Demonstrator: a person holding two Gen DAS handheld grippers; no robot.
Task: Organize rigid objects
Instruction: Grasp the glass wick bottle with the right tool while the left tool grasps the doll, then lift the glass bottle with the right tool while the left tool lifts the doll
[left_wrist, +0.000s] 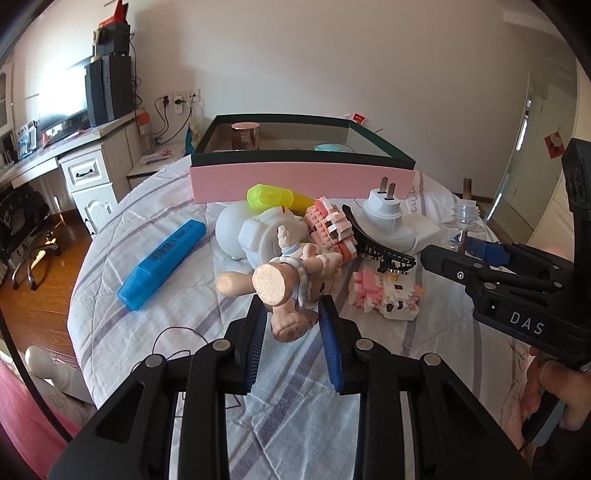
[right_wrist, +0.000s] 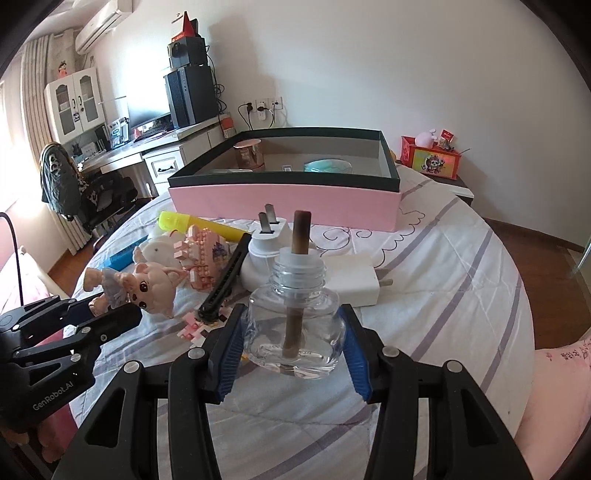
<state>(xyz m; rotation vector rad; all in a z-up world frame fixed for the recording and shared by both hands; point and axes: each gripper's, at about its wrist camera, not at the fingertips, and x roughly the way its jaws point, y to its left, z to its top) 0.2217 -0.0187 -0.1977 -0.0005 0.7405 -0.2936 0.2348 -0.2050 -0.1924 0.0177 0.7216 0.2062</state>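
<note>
The left gripper (left_wrist: 293, 317) pinched a light, hard pig figurine (left_wrist: 291, 284) by its legs, while the right gripper (right_wrist: 293, 341) clamped a slippery, breakable clear bottle (right_wrist: 293, 325) at its wide base.

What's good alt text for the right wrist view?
The right tongs grip a clear glass bottle with a brown wick, upright over a striped bedspread. At left, the left tongs hold a pig figurine. Behind lie toys, a white plug and an open pink box.
</note>
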